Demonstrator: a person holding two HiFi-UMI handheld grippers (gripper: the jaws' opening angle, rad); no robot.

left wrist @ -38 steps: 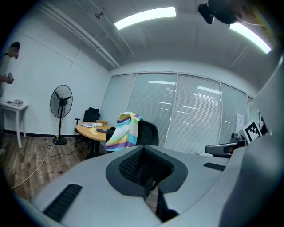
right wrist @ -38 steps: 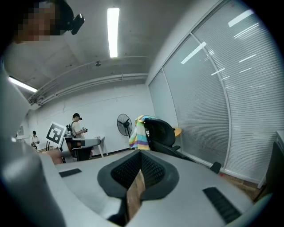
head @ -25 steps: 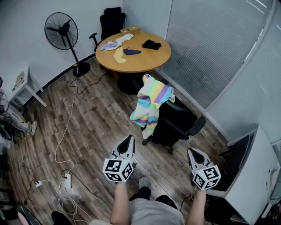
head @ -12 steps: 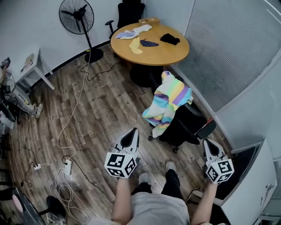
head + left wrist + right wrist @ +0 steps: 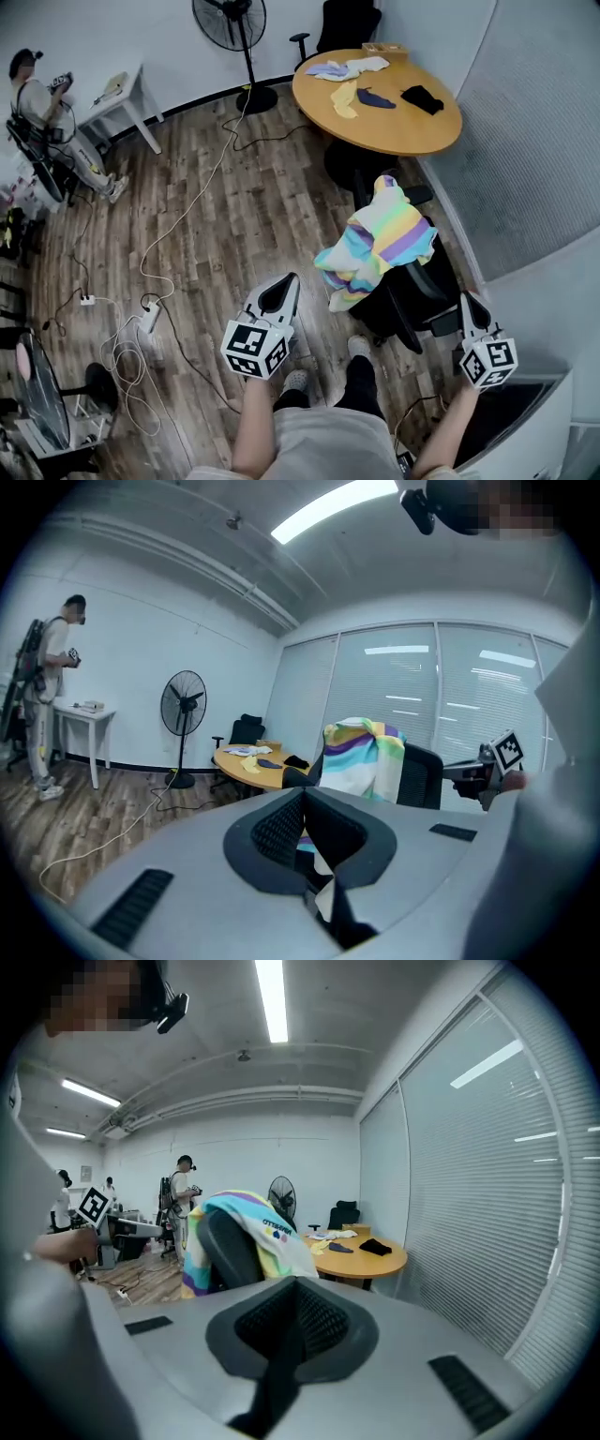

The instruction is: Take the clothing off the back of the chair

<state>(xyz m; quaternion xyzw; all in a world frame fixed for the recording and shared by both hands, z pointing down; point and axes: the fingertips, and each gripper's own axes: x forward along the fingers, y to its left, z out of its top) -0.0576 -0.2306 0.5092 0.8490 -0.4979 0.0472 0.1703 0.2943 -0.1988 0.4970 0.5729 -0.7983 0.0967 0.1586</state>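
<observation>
clothing (image 5: 380, 239) on chair (image 5: 417, 291) back | round table (image 5: 394, 131) behind chair | fan (image 5: 229, 17) left of table

A round orange-brown wooden counter (image 5: 398, 136) carries 5 things: a black cloth (image 5: 421, 97) at its right, a dark blue cloth (image 5: 374, 97) and a yellow cloth (image 5: 344, 98) nearer its middle, a white-and-lilac cloth (image 5: 342, 68) at its far left, and a small wooden box (image 5: 385, 49) on its far edge. The wood-plank floor (image 5: 248, 225) left of the counter bears a black pedestal fan (image 5: 230, 13), a long white cable (image 5: 187, 214) and a white power strip (image 5: 150, 317). Just on the counter's near side, a black office chair (image 5: 424, 286) carries a pastel-striped garment (image 5: 380, 239) over its back.
</observation>
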